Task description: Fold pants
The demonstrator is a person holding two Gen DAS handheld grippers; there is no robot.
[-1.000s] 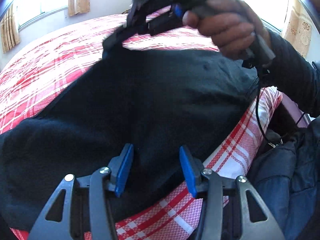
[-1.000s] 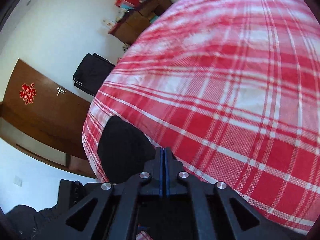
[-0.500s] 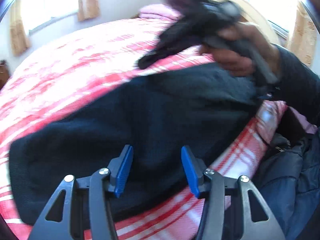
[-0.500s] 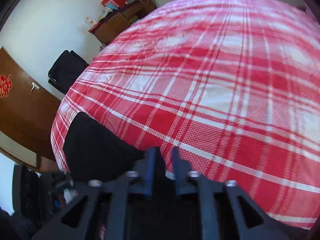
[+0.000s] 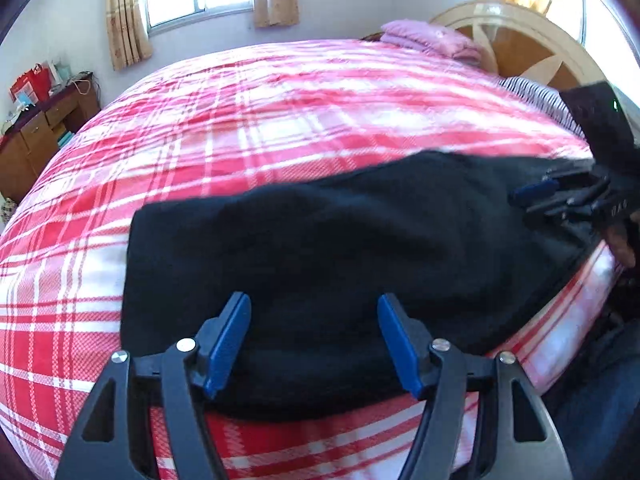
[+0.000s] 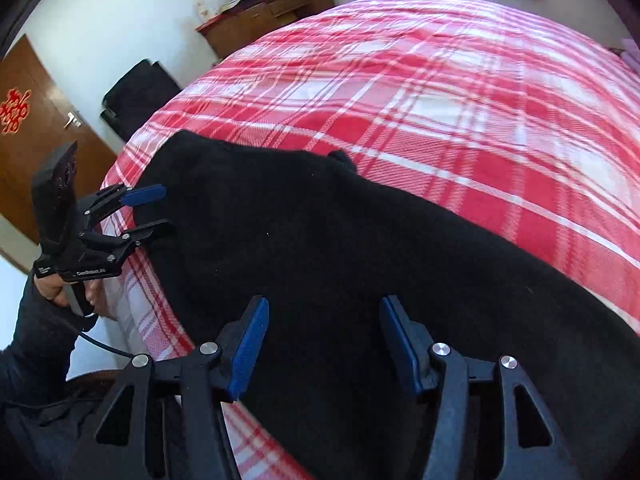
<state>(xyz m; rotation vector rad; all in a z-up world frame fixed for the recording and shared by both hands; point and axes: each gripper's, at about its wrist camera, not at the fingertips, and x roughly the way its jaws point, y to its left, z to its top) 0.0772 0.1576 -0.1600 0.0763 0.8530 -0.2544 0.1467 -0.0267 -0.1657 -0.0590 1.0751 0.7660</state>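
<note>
The black pants (image 5: 340, 248) lie folded in a long flat band along the near edge of the bed; they also fill the right wrist view (image 6: 360, 272). My left gripper (image 5: 314, 344) is open and empty, just above the pants' near edge; it also shows in the right wrist view (image 6: 146, 210), at the pants' left end. My right gripper (image 6: 324, 348) is open and empty above the pants; it also shows in the left wrist view (image 5: 536, 196), at the pants' right end.
The bed has a red and white plaid cover (image 5: 260, 128). A folded pink blanket (image 5: 432, 38) and a wooden headboard (image 5: 520, 44) are at the far end. A wooden dresser (image 6: 268, 16), a black bag (image 6: 136, 92) and a brown door (image 6: 28, 128) stand beyond the bed.
My right gripper, shut on a pants edge and held high a second ago, has come down, opened and let the cloth go. The pants now lie flat. My left gripper stayed open.
</note>
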